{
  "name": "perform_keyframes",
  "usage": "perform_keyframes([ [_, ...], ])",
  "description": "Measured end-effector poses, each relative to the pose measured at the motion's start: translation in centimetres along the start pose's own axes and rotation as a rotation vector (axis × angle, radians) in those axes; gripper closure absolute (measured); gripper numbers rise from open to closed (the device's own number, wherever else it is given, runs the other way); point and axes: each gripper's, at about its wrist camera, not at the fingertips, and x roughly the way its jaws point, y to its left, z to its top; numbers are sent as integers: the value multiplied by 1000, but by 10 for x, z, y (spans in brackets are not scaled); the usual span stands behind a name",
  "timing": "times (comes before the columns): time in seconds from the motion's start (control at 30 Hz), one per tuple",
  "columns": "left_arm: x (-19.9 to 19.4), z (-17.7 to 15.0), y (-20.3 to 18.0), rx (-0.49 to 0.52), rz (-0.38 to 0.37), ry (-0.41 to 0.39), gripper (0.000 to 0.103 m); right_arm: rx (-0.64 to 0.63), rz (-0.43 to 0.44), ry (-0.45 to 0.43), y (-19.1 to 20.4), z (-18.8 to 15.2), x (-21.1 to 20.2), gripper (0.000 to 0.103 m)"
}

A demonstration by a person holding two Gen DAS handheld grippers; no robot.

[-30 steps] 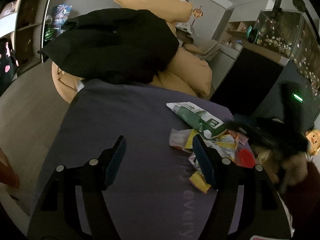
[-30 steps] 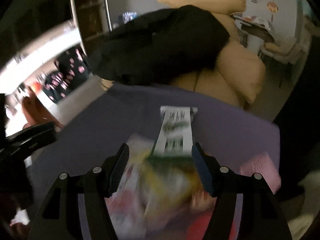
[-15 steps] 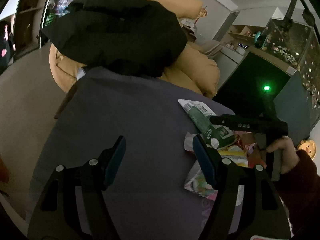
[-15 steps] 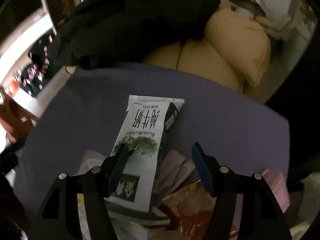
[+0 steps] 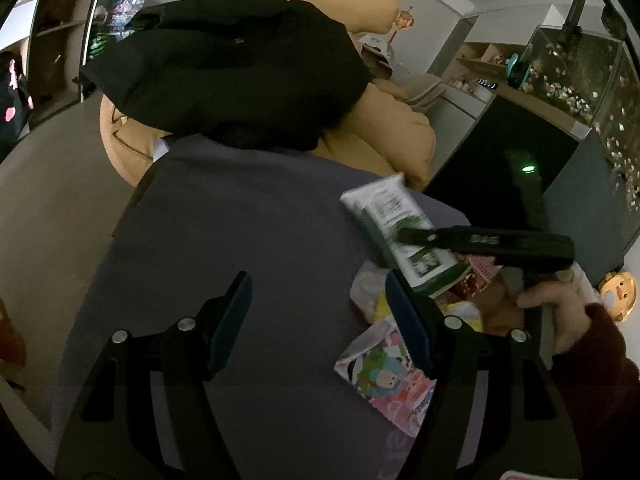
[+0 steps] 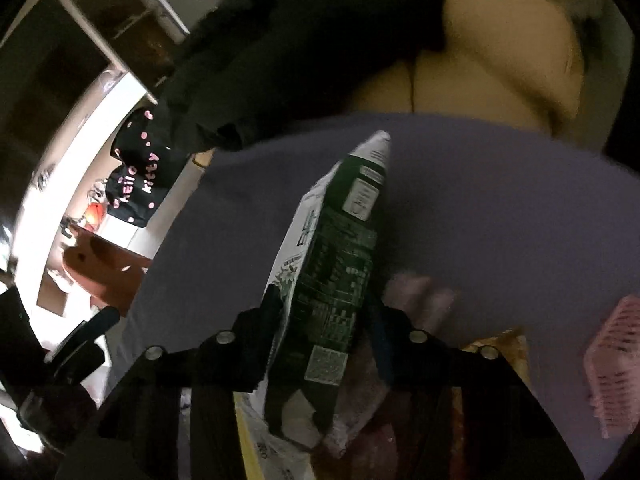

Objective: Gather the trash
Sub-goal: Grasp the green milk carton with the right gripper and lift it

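A green and white milk carton [image 6: 336, 264] sits between the fingers of my right gripper [image 6: 326, 304], which is shut on it and holds it tilted above the purple cloth [image 6: 500, 208]. In the left wrist view the same carton [image 5: 400, 232] is clamped by the right gripper [image 5: 404, 236] at the right. My left gripper [image 5: 318, 300] is open and empty above the purple cloth [image 5: 240, 240]. A pile of wrappers [image 5: 392, 376] lies under its right finger.
A black garment [image 5: 224, 68] lies on tan cushions [image 5: 384, 136] at the far end of the cloth. A pink basket-like thing [image 6: 616, 364] sits at the right. A dark cabinet [image 5: 500, 184] and a fish tank [image 5: 580, 72] stand on the right.
My right gripper has closed on the milk carton and lifted it off the wrapper pile, tilting it on edge. The left gripper stays open and has shifted only slightly.
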Motion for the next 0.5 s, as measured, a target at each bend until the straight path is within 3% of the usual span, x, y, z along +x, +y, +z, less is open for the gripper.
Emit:
perform_keyframes([
  [0.3, 1, -17, -24, 28, -20, 29, 38, -72, -83, -262, 16, -38, -121, 69],
  [0.5, 6, -47, -52, 68, -36, 104, 38, -34, -126, -359, 3, -100, -189, 69],
])
